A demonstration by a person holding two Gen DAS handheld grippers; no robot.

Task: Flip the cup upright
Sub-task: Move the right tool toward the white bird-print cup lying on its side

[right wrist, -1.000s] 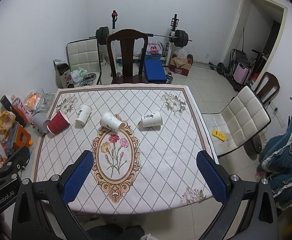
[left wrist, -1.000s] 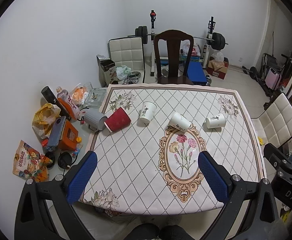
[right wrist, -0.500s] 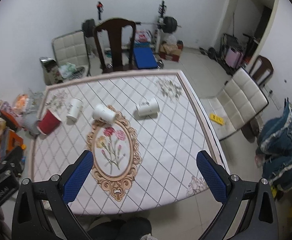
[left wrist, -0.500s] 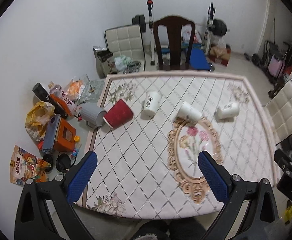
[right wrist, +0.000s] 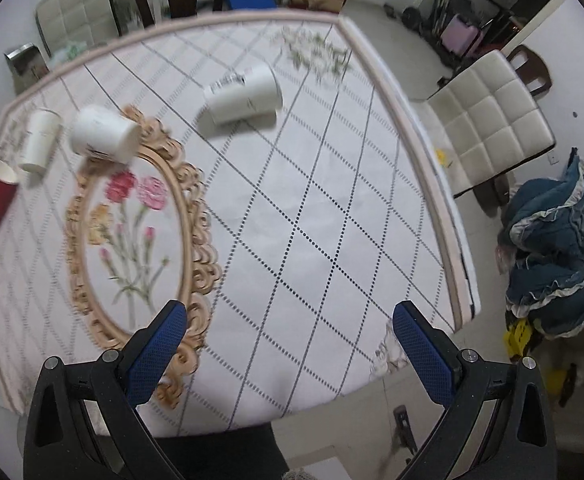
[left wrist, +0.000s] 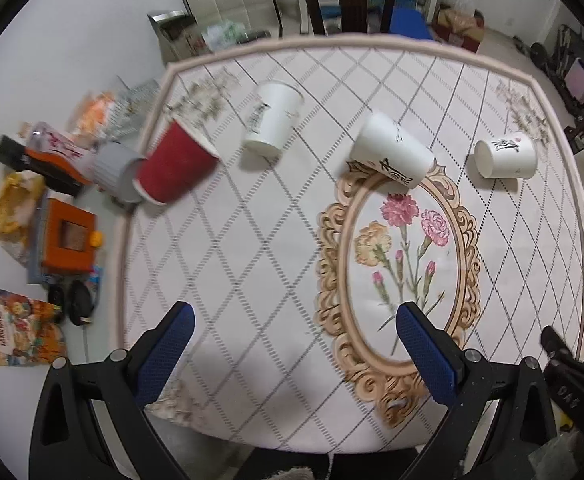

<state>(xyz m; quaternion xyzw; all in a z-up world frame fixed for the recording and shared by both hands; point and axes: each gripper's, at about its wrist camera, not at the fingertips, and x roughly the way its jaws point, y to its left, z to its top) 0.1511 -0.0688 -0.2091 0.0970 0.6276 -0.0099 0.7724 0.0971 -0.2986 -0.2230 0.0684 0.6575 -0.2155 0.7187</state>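
1. At the bottom of the left wrist view, your left gripper (left wrist: pixel 293 350) hangs over the near part of the table (left wrist: pixel 276 280) with its blue pads spread wide apart and nothing between them.
2. At the bottom of the right wrist view, your right gripper (right wrist: pixel 290 344) is likewise spread wide and empty, above the near edge of the table.
3. The flower medallion (left wrist: pixel 401 256) fills the centre right of the left view, just beyond the left gripper's right-hand pad.
4. Further up, four cups lie tipped on their sides in a loose row across the cloth. The red cup (left wrist: pixel 176 168) is at the left edge of the table, with its base hanging over that edge.
5. Right of it lies a white cup (left wrist: pixel 272 120), then the middle white cup (left wrist: pixel 391 152) touching the medallion's upper border, then the far-right white cup (left wrist: pixel 505 156).
6. In the right view that last cup (right wrist: pixel 244 94) sits in the upper centre, well apart from both pads.
7. Beyond the table's left edge, clutter on the floor includes an orange box (left wrist: pixel 68 240).
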